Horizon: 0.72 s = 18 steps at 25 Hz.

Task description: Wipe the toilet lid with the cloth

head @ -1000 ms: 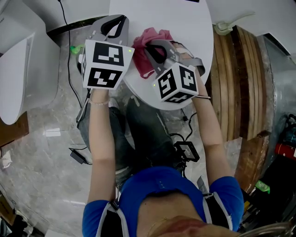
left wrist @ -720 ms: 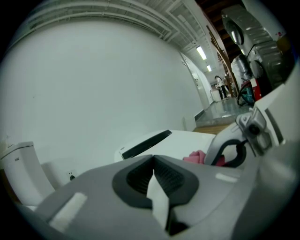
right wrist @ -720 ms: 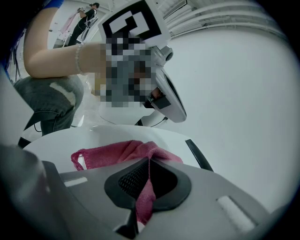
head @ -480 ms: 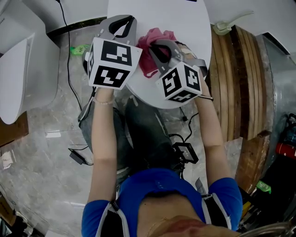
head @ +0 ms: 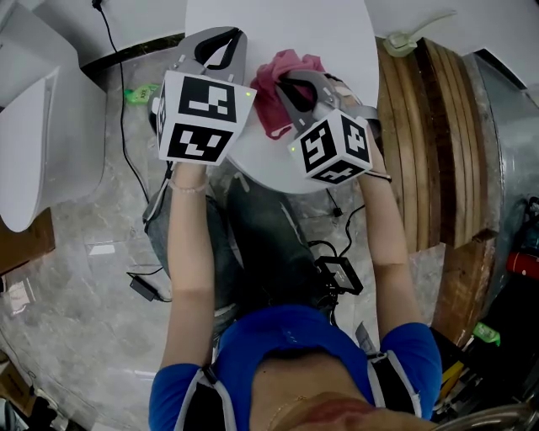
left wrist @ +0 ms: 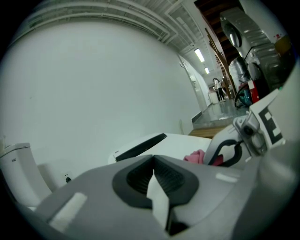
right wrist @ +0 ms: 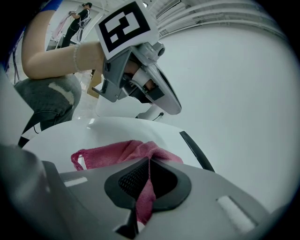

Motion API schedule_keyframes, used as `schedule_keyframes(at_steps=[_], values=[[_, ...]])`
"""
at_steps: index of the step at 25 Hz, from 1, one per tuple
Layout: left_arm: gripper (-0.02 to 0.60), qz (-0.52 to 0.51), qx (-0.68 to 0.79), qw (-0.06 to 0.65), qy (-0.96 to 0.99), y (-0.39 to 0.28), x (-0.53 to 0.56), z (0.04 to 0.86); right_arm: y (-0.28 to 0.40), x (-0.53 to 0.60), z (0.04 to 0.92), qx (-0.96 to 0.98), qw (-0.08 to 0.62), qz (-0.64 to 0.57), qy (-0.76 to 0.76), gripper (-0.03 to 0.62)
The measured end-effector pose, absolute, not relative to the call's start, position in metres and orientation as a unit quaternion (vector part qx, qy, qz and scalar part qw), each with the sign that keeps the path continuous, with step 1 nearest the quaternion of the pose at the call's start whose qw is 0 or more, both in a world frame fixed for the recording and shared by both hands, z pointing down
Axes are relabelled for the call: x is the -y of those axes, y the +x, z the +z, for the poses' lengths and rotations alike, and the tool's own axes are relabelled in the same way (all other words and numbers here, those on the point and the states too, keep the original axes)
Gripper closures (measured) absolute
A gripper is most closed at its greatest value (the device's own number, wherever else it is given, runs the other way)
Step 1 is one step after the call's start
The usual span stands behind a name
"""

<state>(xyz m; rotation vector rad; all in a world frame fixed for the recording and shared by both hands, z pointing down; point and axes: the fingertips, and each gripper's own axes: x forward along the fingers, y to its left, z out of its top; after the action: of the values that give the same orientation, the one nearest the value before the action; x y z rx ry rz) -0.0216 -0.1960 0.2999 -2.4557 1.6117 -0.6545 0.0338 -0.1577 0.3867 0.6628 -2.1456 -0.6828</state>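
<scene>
Right hand-held gripper (right wrist: 149,164) pinches cloth (right wrist: 115,152) on toilet lid (right wrist: 108,129).

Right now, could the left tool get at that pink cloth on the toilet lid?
Probably yes. The pink cloth lies close beside the left tool on the toilet lid, with only bare lid between them. But its jaws are shut, and the right tool already grips the cloth.

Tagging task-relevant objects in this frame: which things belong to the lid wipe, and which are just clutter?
In the job: pink cloth, pinched in the right gripper jaws; white toilet lid under it.
Lying about: wooden planks; black cable; black box on the floor; left gripper, jaws together, empty.
</scene>
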Motion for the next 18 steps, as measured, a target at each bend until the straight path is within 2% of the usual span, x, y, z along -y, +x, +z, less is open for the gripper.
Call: schedule_keyframes(at_steps=[18], values=[[0.578, -0.217, -0.513, 0.070, -0.827, 0.002, 0.190, 0.300, 0.058, 0.159, 0.388, 0.837, 0.393, -0.261, 0.277, 0.588]])
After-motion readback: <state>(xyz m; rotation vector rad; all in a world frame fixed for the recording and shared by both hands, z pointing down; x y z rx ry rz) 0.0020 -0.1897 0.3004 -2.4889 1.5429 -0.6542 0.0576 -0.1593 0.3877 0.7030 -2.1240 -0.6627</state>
